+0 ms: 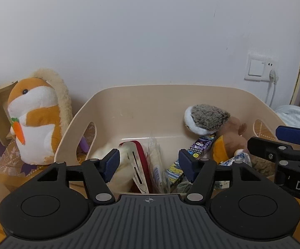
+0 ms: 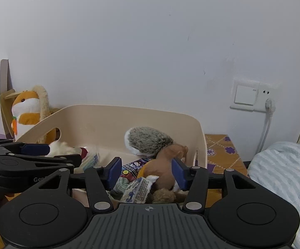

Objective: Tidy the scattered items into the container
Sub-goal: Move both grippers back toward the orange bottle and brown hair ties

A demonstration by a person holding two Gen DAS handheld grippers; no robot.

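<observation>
Container: we see the beige tub (image 1: 129,103) against the wall, directly ahead of and below both grippers, already holding soft toys, packets and a red-and-white slipper-like thing (image 1: 138,164).
Squirrel plush: the brown squirrel (image 2: 166,166) lies in the tub's right end, grey tail toward the back wall.
Hamster plush: we judge the orange-and-white hamster (image 1: 35,124) the item left outside, upright just beside the tub's left wall.
Nearer hand: the left gripper (image 1: 148,164), since the hamster lies to its left.
Left fingers: fairly wide apart, clamping nothing; tub contents sit loose beneath them.
Right fingers: the right gripper (image 2: 146,171) stands about half open over the squirrel, its pads not pressing it.
</observation>
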